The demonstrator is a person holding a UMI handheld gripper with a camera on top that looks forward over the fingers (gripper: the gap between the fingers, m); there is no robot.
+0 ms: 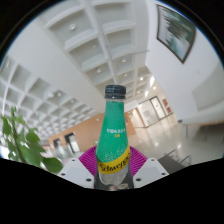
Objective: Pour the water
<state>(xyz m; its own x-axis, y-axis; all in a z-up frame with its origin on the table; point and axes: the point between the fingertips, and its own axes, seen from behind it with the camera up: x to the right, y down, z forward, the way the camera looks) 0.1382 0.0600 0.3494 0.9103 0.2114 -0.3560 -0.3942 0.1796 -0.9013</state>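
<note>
Coffered white ceiling [100, 40] fills the upper frame; at lower left, a leafy plant [25, 145]; at centre, your gripper [113, 168] clamps the green bottle [115, 135] by its lower body — upright, cap on, lifted high, likely carried toward pouring.

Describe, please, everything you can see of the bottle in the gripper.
The bottle is green see-through plastic with a dark green cap, still on, and a label that turns yellow lower down. It stands upright, lifted against a coffered ceiling. The gripper is shut on its lower part, a pink pad pressing each side. Its base is hidden.
</note>
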